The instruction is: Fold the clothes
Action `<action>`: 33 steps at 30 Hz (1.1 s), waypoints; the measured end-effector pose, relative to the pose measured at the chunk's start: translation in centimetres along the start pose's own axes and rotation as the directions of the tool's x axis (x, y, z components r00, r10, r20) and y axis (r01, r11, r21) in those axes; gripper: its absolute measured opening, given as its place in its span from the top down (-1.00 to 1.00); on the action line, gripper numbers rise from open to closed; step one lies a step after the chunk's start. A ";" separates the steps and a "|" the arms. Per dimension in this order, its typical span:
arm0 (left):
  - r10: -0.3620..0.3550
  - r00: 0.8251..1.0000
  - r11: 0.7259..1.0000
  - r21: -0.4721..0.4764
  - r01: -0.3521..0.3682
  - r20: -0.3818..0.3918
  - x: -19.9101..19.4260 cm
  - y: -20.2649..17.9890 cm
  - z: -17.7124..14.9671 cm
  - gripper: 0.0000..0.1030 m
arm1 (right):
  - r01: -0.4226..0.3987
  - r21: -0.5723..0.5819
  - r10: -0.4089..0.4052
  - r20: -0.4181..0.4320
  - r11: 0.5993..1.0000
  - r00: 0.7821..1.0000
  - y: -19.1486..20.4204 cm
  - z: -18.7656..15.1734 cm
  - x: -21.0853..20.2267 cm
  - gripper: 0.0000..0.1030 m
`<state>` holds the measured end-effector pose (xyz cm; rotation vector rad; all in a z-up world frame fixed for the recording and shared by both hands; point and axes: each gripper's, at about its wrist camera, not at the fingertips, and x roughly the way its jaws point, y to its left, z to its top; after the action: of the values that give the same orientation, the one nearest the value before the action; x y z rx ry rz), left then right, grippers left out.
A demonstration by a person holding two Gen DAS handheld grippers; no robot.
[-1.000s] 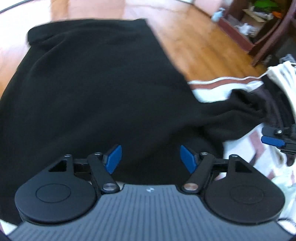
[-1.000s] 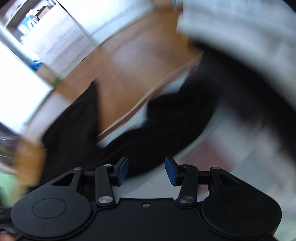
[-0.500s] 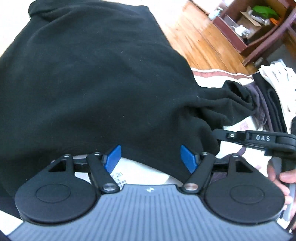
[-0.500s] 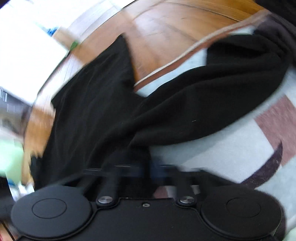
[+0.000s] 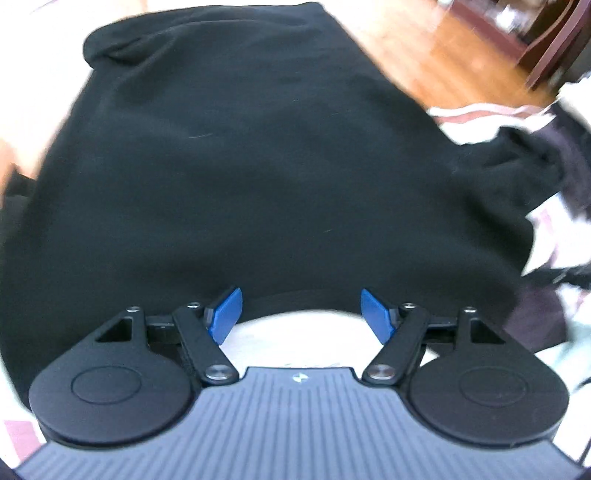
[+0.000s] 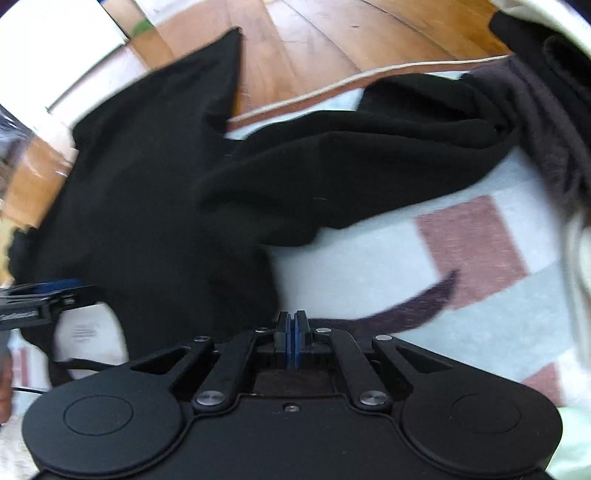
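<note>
A black sweatshirt (image 5: 258, 166) lies spread on a patterned rug, body toward the wood floor, one sleeve (image 6: 369, 155) stretched to the right. My left gripper (image 5: 301, 312) is open, its blue pads either side of the garment's near collar edge, where white lining shows. My right gripper (image 6: 293, 332) is shut, pads pressed together at the garment's near edge; whether cloth is pinched between them is hard to tell. The left gripper also shows in the right wrist view (image 6: 40, 299).
A white and maroon patterned rug (image 6: 461, 251) lies under the garment. Wood floor (image 6: 314, 48) lies beyond. A pile of dark and white clothes (image 5: 569, 155) sits at the right. Dark furniture (image 5: 535, 33) stands at the far right.
My right gripper went from open to shut at the garment's near edge. My left gripper slid back to the collar edge and stayed open.
</note>
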<state>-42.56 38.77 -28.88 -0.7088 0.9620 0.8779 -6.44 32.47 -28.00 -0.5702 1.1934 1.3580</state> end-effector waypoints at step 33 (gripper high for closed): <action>-0.209 0.977 0.951 -0.228 0.210 0.031 0.3 4.3 0.7 -0.19 | 0.229 -0.096 -0.150 0.507 0.969 0.849 0.8 5.3 -4.2 0.89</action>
<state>-45.98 41.50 -29.40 -0.9877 0.7689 0.8097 -4.68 35.51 -22.16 -0.3963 0.5980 1.3257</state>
